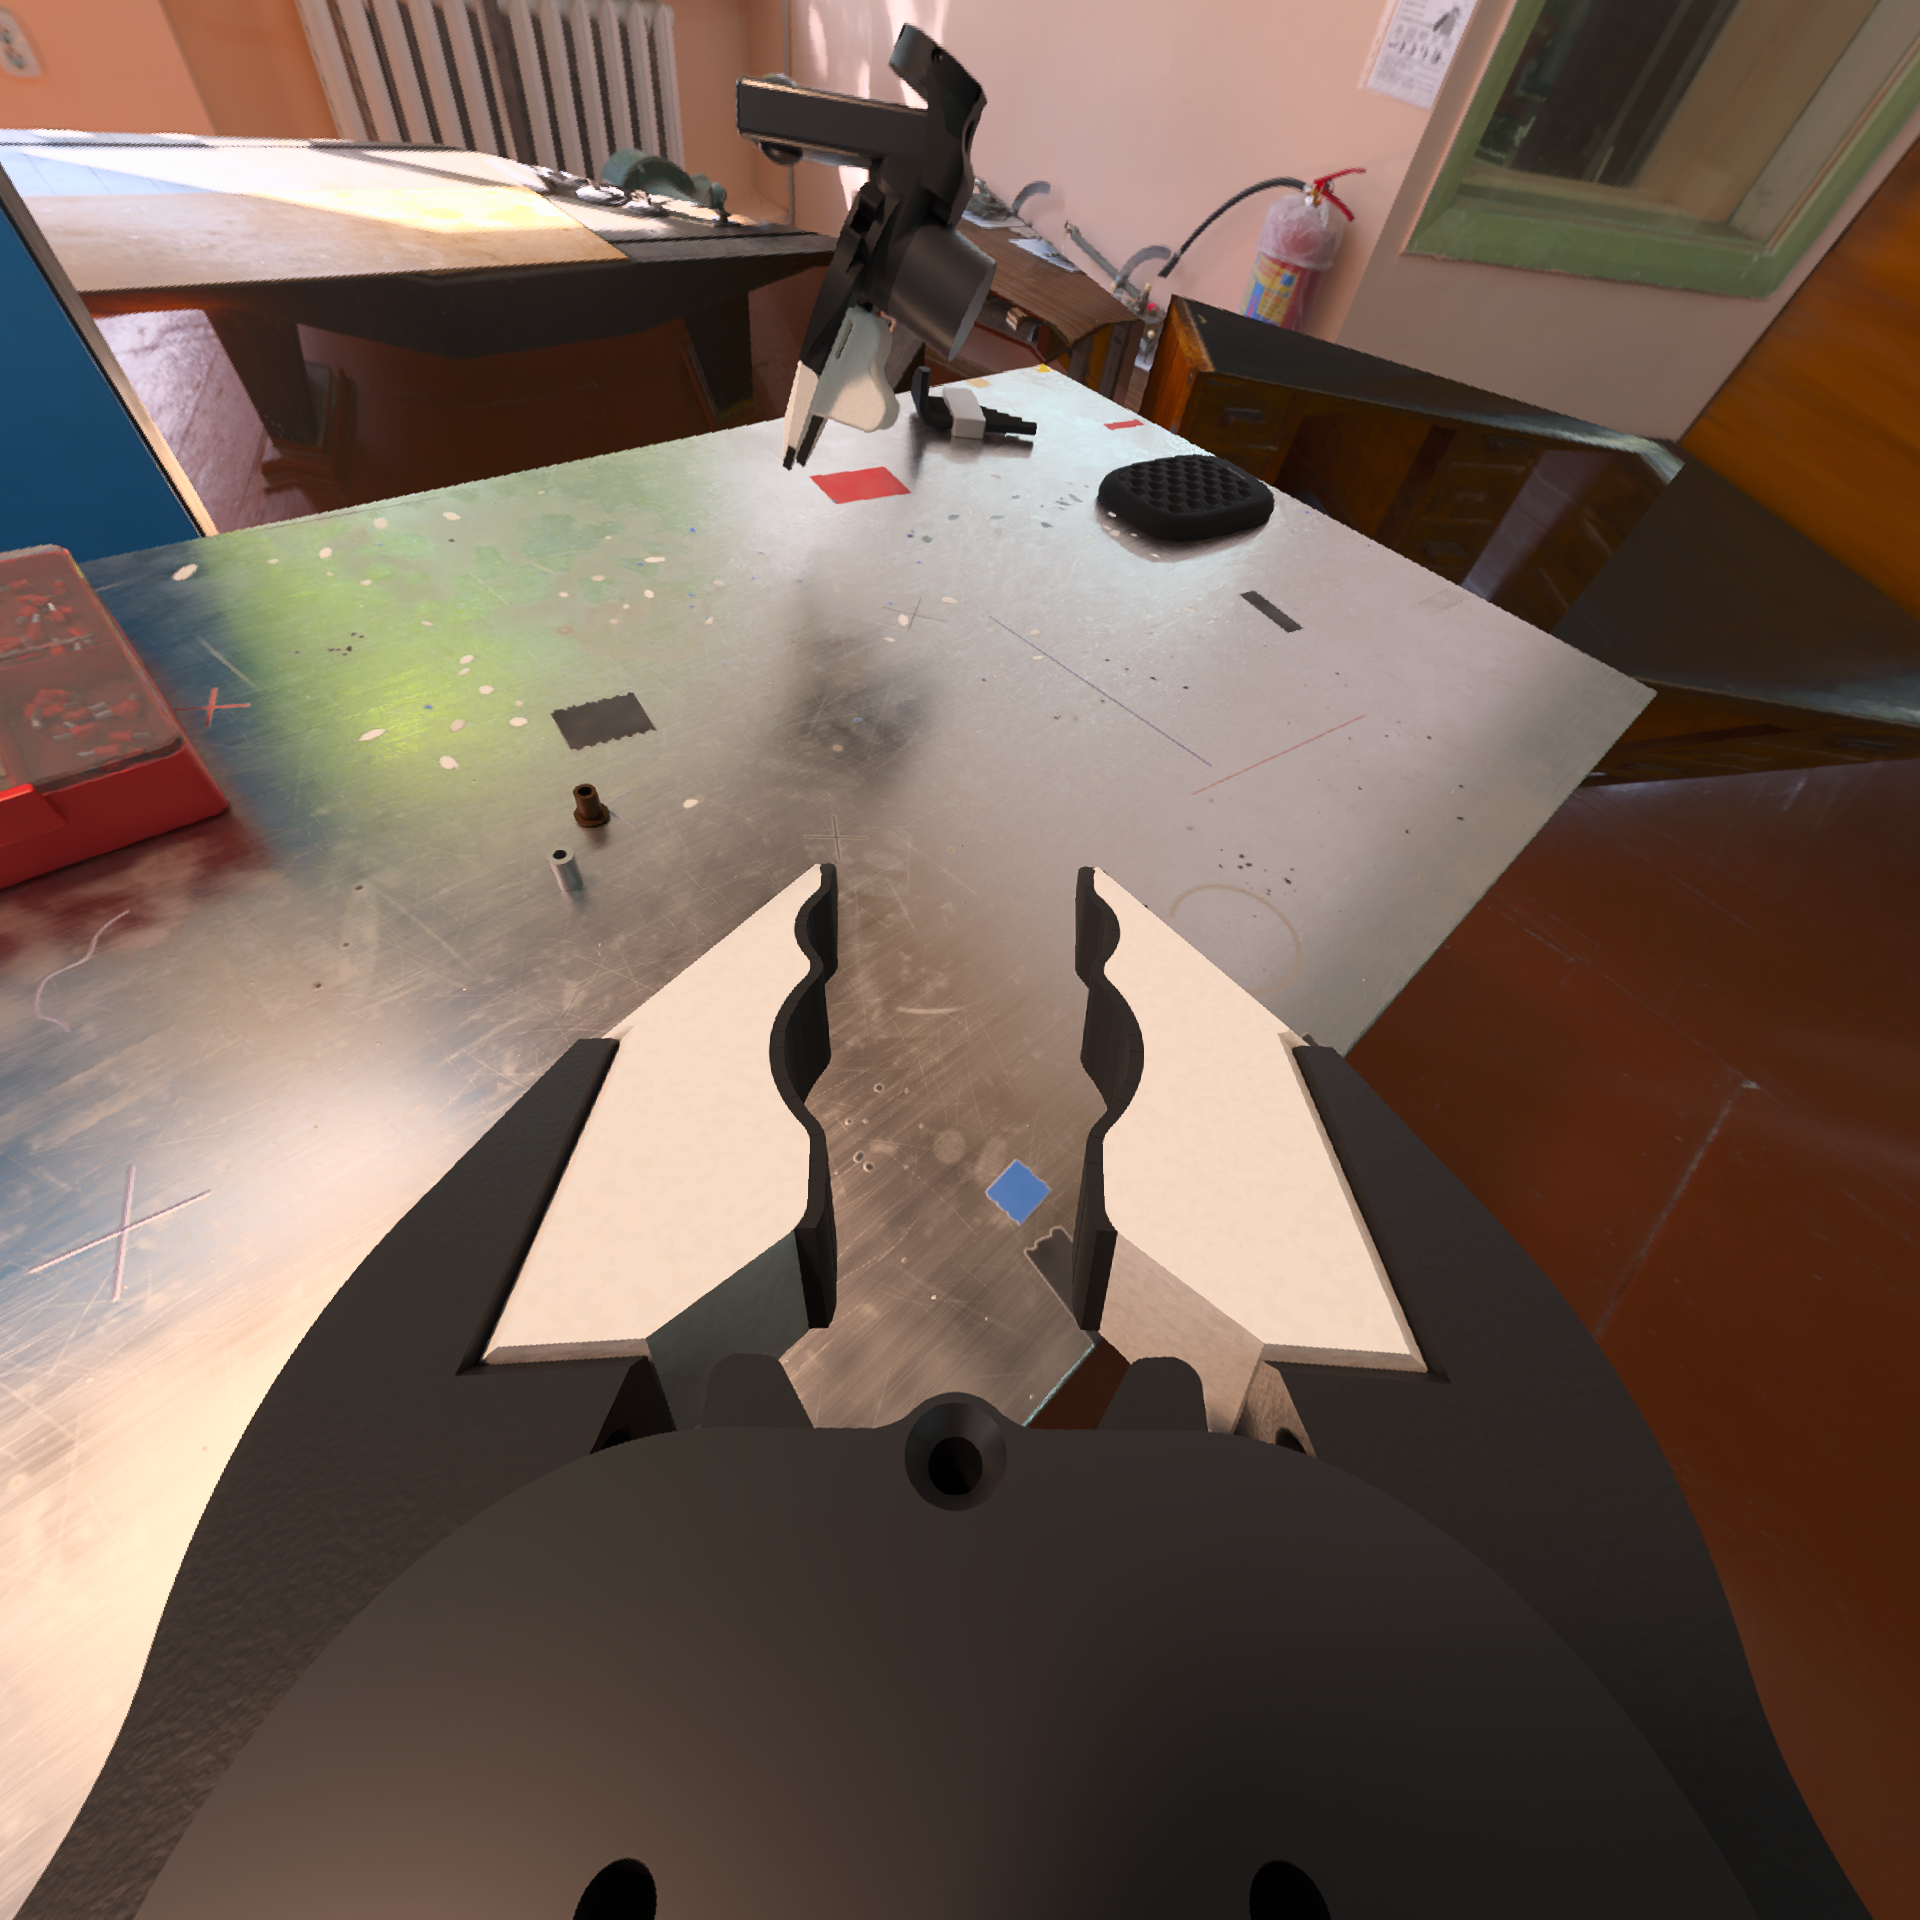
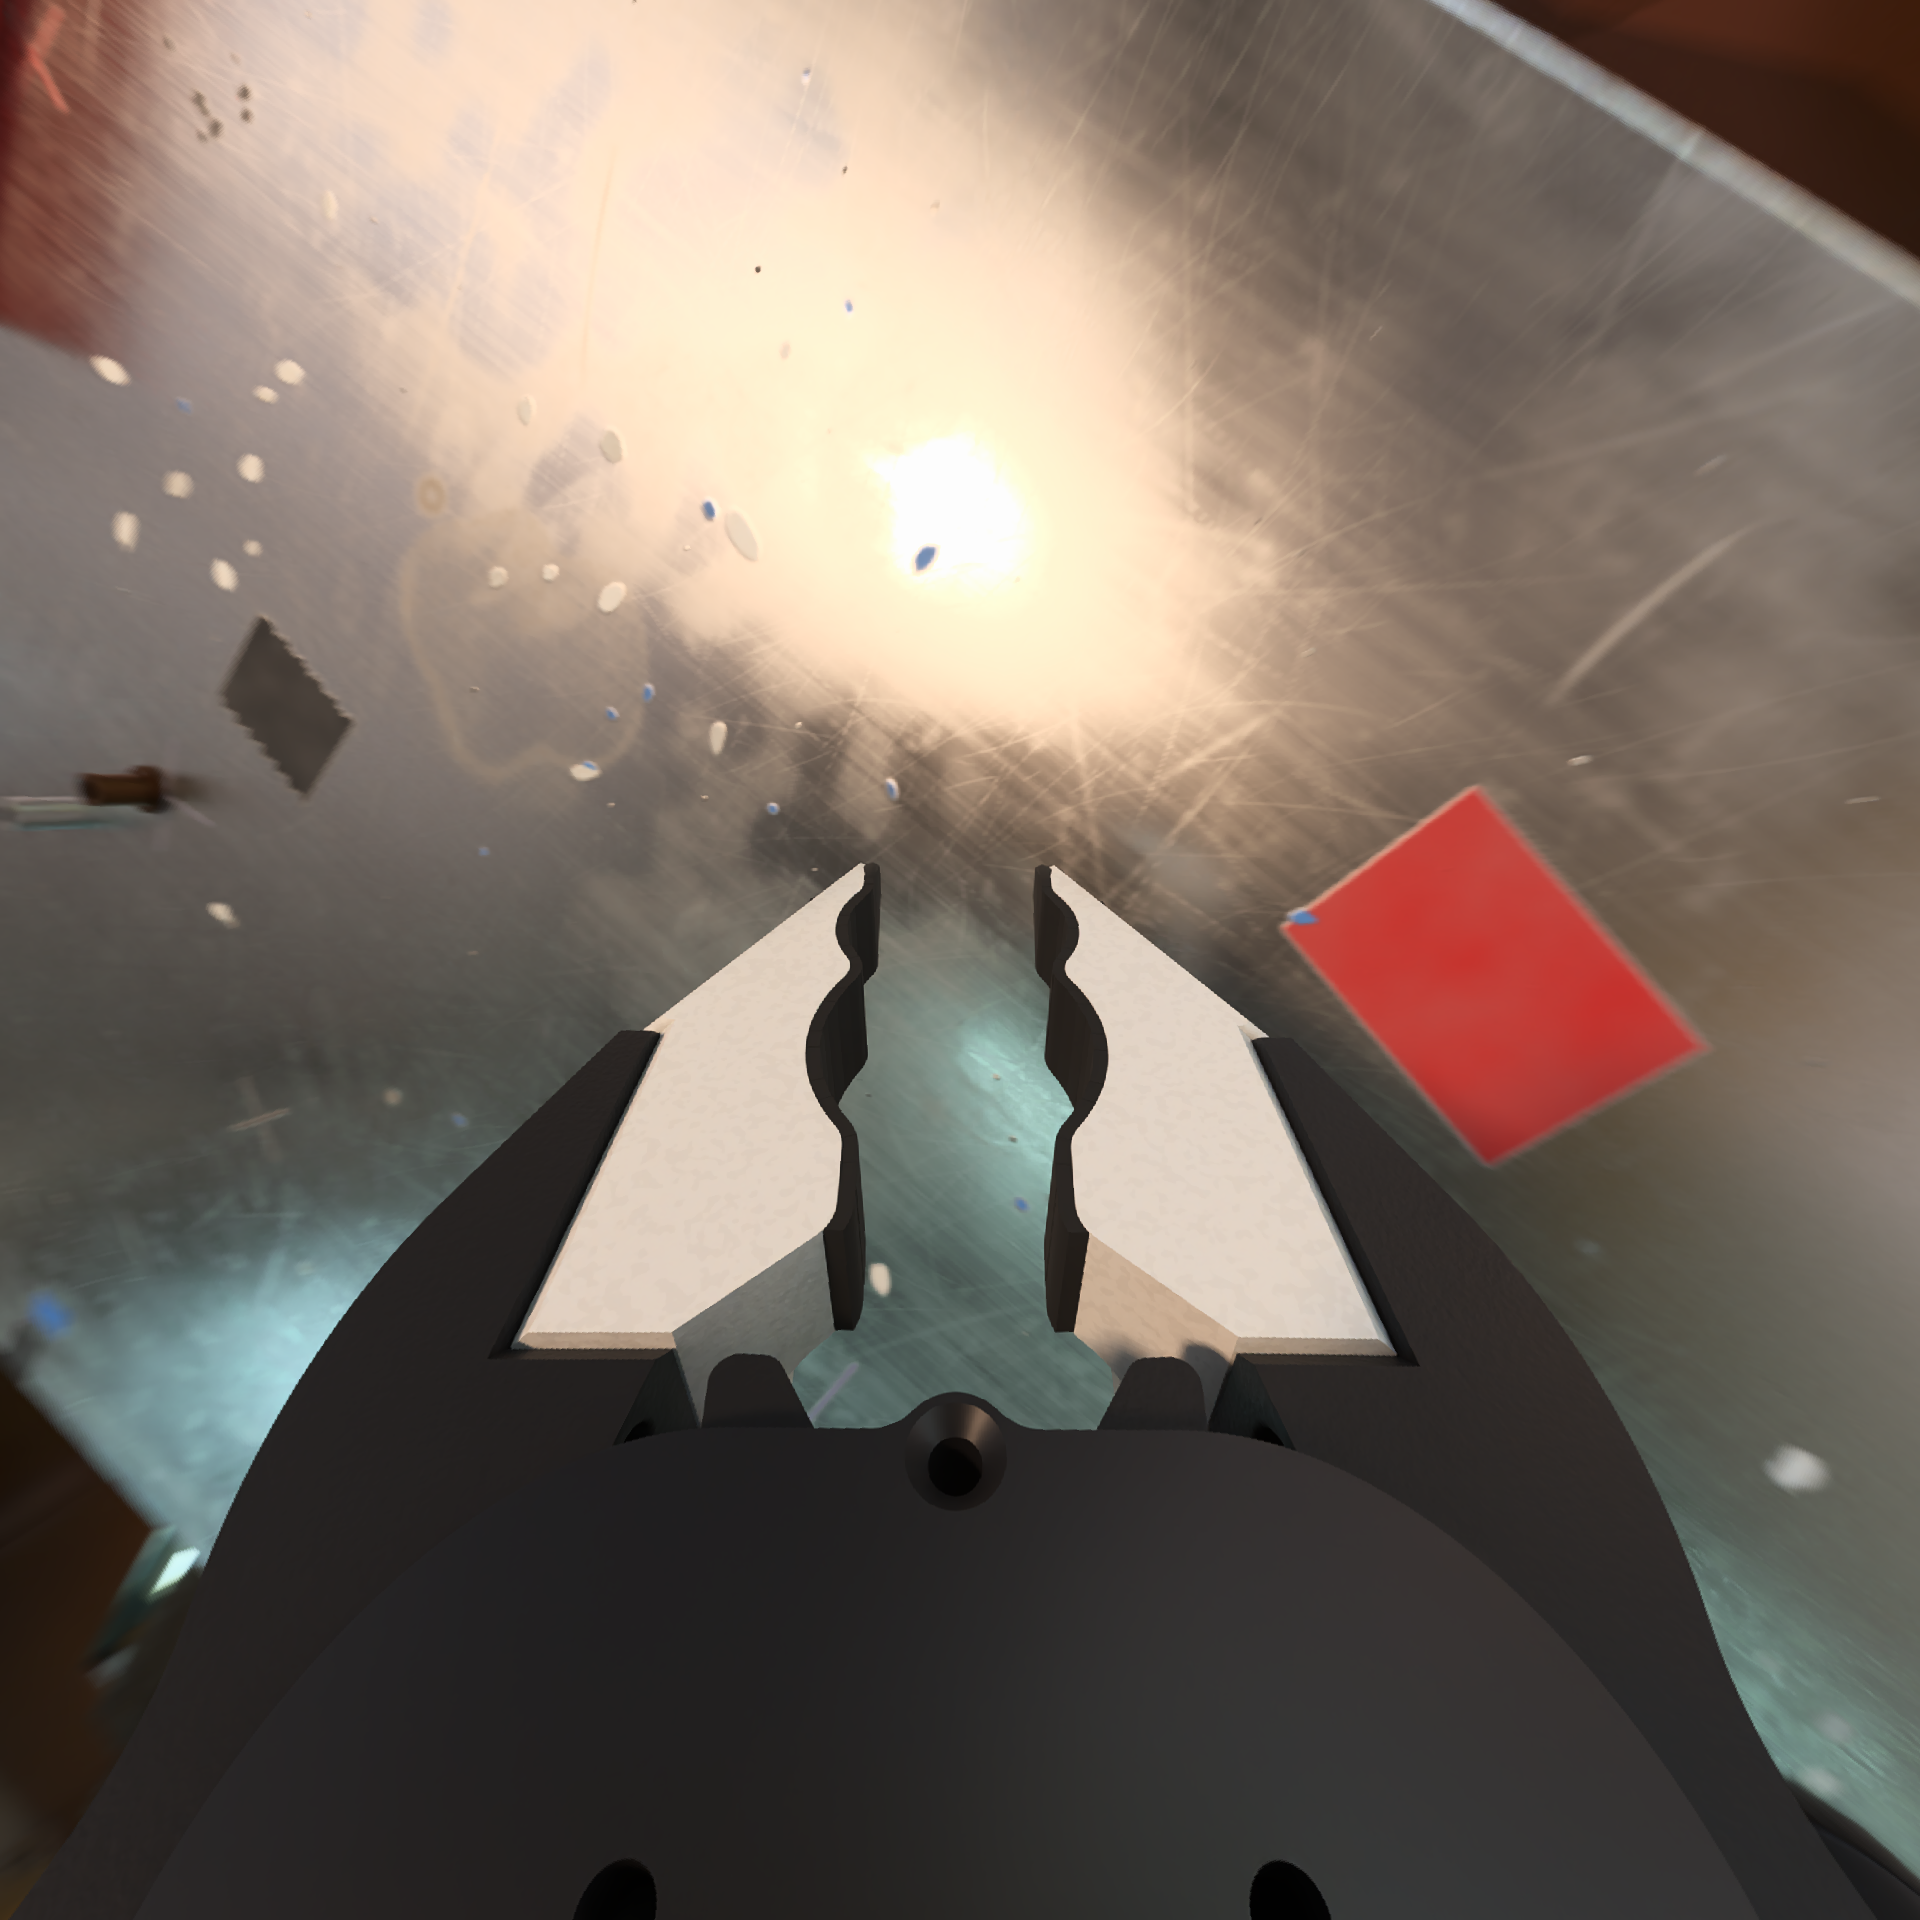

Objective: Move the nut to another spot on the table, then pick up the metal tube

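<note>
The left hand-held gripper (image 1: 954,883) is open and empty above the table (image 1: 1039,675). The right hand-held gripper (image 2: 956,878) is open too, holding nothing. The nut (image 1: 590,805) and the metal tube (image 1: 564,871) stand just beside each other, left of the left gripper.
</note>
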### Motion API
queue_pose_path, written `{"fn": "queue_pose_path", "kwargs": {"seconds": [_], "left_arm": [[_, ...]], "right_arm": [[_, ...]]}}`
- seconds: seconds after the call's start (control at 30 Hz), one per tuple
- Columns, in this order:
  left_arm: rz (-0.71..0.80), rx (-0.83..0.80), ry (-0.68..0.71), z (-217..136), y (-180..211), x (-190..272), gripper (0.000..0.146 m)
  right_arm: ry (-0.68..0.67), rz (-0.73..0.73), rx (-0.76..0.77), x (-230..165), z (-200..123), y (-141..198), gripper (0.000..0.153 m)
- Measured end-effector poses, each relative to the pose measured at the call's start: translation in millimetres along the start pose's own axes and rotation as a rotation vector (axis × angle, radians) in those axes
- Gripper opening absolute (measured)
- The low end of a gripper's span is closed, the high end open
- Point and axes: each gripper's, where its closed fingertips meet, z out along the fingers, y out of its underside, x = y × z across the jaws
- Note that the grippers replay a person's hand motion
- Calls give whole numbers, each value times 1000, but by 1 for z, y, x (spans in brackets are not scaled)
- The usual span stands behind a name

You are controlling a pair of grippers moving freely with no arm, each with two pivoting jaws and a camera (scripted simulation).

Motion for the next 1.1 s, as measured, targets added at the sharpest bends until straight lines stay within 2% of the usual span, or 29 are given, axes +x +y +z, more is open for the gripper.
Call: {"fn": "queue_pose_path", "kwargs": {"seconds": [0.1, 0.2, 0.3, 0.37, 0.43, 0.5, 0.57, 0.67, 0.77, 0.87, 1.0, 1.1], "left_arm": [[-4, 11, -5, -3, -1, 0, 47], [7, 34, -30, -8, -5, -3, 48], [33, 47, -107, -12, -10, -13, 50], [63, 44, -206, -14, -10, -27, 51], [93, 34, -323, -15, -8, -43, 54], [96, 23, -411, -13, -3, -57, 56], [80, 10, -486, -10, 3, -68, 57], [71, -14, -599, -9, 11, -83, 59], [67, -11, -641, -8, 14, -85, 59], [74, 1, -628, -8, 17, -78, 59], [84, -3, -620, -13, 26, -71, 59], [93, -12, -635, -19, 34, -71, 59]], "right_arm": [[133, -117, 60, -3, -26, -13, 29], [226, -288, 263, -36, -78, -41, 28], [185, -487, 535, -106, -130, -60, 28], [74, -569, 684, -162, -141, -60, 39], [-103, -578, 645, -211, -121, -46, 46], [-194, -539, 528, -244, -81, -31, 40], [-186, -494, 434, -263, -31, -19, 28], [-145, -420, 248, -280, 46, 3, 28], [-119, -343, 71, -290, 97, 24, 31], [-69, -274, 16, -288, 115, 28, 32], [-82, -146, -48, -288, 121, 33, 37], [-41, -113, -65, -289, 124, 34, 37]]}}
